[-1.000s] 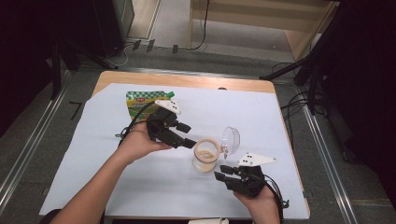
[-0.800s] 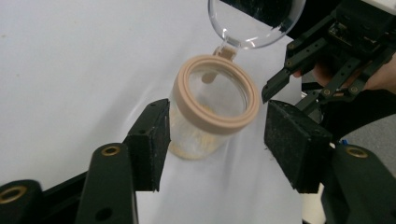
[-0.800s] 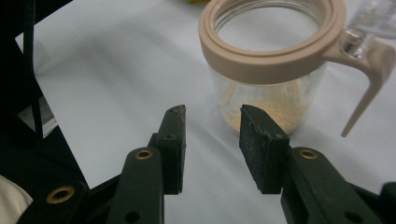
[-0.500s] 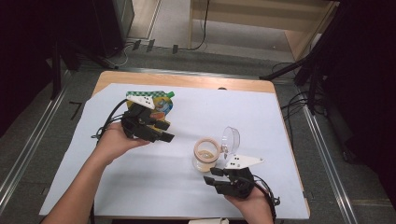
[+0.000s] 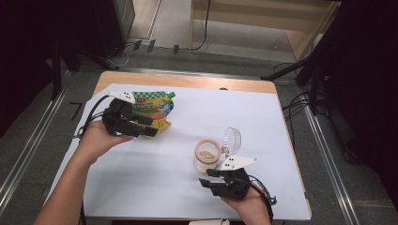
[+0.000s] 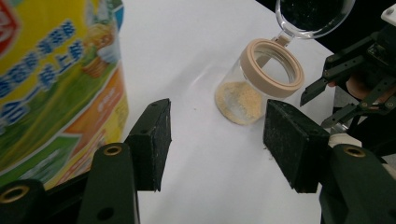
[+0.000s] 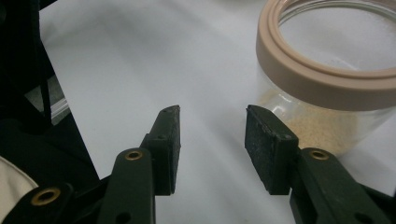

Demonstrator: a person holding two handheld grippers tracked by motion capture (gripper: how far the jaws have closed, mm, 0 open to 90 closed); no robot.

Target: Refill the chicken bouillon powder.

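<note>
Left gripper view: spread left tongs [image 6: 212, 140] beside pouch [image 6: 51, 84] with unreadable blue characters; right tongs [image 7: 212, 140] spread, opening, empty.

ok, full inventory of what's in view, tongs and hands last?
clear glass jar with beige rim: 1, open, yellowish powder at bottom, table centre-right
clear hinged lid: 1, flipped up behind the jar
yellow-green printed pouch with green cap: 1, far left of table
white sheet on the wooden table: 1
left tongs: black, open, empty, next to pouch
right tongs: black, open, empty, just short of jar
hands: 2, one per tongs
</note>
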